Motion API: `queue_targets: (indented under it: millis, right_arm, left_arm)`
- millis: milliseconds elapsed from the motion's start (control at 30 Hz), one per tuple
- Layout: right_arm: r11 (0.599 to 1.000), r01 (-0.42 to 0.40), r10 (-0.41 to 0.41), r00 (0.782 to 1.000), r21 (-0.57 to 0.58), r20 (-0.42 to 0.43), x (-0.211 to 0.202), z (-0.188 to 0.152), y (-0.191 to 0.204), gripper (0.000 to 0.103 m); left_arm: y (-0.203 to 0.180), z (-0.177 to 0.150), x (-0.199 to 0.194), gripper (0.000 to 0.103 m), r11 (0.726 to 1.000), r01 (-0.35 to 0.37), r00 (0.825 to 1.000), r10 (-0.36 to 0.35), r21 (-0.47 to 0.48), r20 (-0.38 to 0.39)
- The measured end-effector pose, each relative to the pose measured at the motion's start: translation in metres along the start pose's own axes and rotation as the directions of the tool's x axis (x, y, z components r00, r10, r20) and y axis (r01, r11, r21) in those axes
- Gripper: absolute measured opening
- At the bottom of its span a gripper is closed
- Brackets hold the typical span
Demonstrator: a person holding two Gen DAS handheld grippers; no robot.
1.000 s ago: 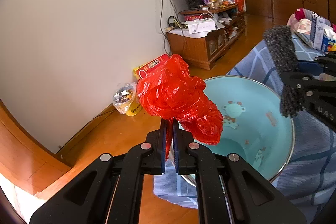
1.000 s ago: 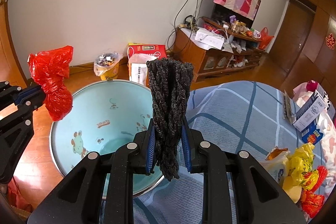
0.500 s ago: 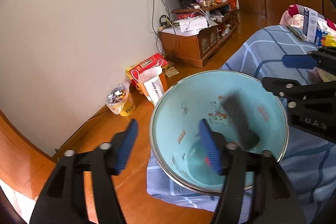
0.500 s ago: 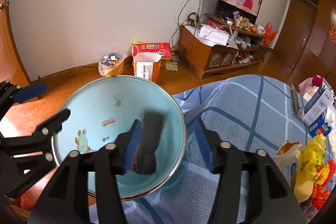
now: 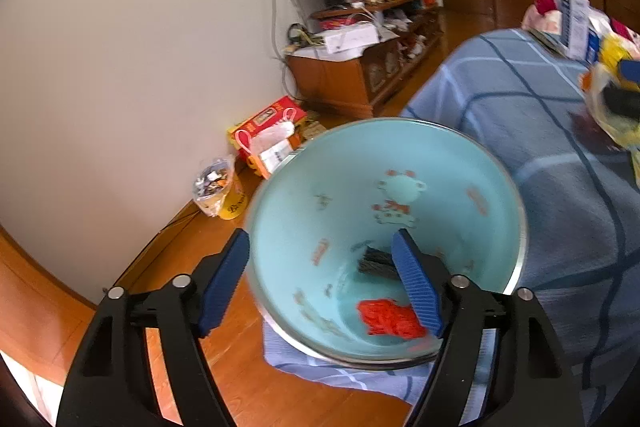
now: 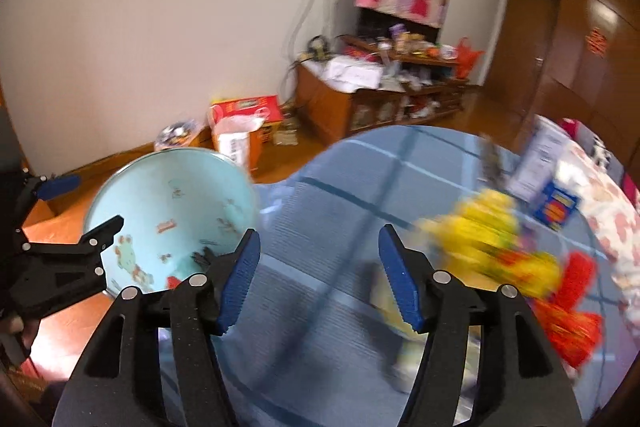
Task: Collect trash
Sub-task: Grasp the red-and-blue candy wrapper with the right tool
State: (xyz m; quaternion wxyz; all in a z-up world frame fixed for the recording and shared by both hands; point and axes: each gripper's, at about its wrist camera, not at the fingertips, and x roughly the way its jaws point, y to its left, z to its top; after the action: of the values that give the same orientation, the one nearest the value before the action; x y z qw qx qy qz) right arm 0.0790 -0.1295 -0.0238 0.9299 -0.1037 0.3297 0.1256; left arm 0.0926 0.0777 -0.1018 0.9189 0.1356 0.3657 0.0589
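A light blue bin (image 5: 400,163) stands at the edge of the blue checked tablecloth (image 5: 520,99). A red plastic bag (image 5: 386,317) and a dark knitted piece (image 5: 376,261) lie at its bottom. My left gripper (image 5: 324,283) is open and empty above the bin's near rim. My right gripper (image 6: 318,277) is open and empty over the cloth, to the right of the bin (image 6: 168,187). Blurred yellow wrappers (image 6: 488,235) and red wrappers (image 6: 572,311) lie on the cloth at the right.
Boxes (image 6: 554,203) sit at the far right of the table. On the wooden floor by the wall are a red carton (image 5: 268,123), a white bag (image 5: 272,147) and a bag of scraps (image 5: 214,183). A cluttered wooden cabinet (image 5: 352,67) stands behind.
Both grippers opened and dropped the red bag and the dark knitted piece into the bin. The right gripper has since swung right, toward the wrappers on the cloth.
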Motion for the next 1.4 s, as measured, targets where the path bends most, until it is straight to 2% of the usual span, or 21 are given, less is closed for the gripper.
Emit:
queue_targets:
  millis: [200, 367, 467, 533, 667, 767, 833, 933, 1200, 1400]
  right_arm:
    - [0.985, 0.137, -0.141, 0.990, 0.107, 0.030, -0.041, -0.029, -0.076, 0.065]
    - [0.947, 0.242, -0.250, 0.968, 0.210, 0.010, -0.056, -0.050, -0.136, 0.066]
    - [0.935, 0.253, -0.262, 0.965, 0.250, 0.003, -0.055, -0.057, -0.157, 0.069]
    - [0.936, 0.241, -0.252, 0.968, 0.255, 0.009, -0.054, -0.059, -0.163, 0.076]
    - [0.940, 0.248, -0.251, 0.968, 0.233, -0.014, -0.038, -0.060, -0.172, 0.076]
    - [0.945, 0.236, -0.226, 0.972, 0.226, -0.069, -0.021, -0.066, -0.176, 0.075]
    - [0.948, 0.216, -0.200, 0.976, 0.232, -0.092, -0.019, -0.073, -0.176, 0.061]
    - [0.956, 0.191, -0.167, 0.979, 0.224, -0.120, -0.017, -0.081, -0.173, 0.048]
    - [0.962, 0.141, -0.113, 0.985, 0.233, -0.130, -0.023, -0.090, -0.169, 0.027]
    - [0.956, 0.111, -0.103, 0.994, 0.270, -0.041, -0.049, -0.090, -0.167, 0.020]
  left_arm:
    - [-0.037, 0.004, -0.003, 0.074, 0.997, 0.027, 0.999, -0.028, 0.067, 0.015]
    - [-0.061, 0.013, -0.007, 0.074, 0.995, 0.047, 0.998, -0.049, 0.088, 0.028]
    - [-0.077, 0.019, -0.010, 0.075, 0.993, 0.064, 0.997, -0.068, 0.098, 0.038]
    - [-0.085, 0.022, -0.010, 0.075, 0.992, 0.073, 0.996, -0.078, 0.106, 0.041]
    - [-0.104, 0.025, -0.009, 0.075, 0.988, 0.090, 0.995, -0.095, 0.126, 0.039]
    - [-0.113, 0.026, -0.007, 0.075, 0.986, 0.097, 0.994, -0.103, 0.138, 0.035]
    - [-0.116, 0.027, -0.007, 0.075, 0.984, 0.104, 0.993, -0.110, 0.143, 0.035]
    - [-0.118, 0.027, -0.009, 0.075, 0.984, 0.106, 0.993, -0.113, 0.145, 0.037]
    - [-0.123, 0.031, -0.014, 0.075, 0.982, 0.116, 0.991, -0.123, 0.148, 0.042]
    - [-0.134, 0.038, -0.025, 0.075, 0.980, 0.139, 0.987, -0.148, 0.145, 0.055]
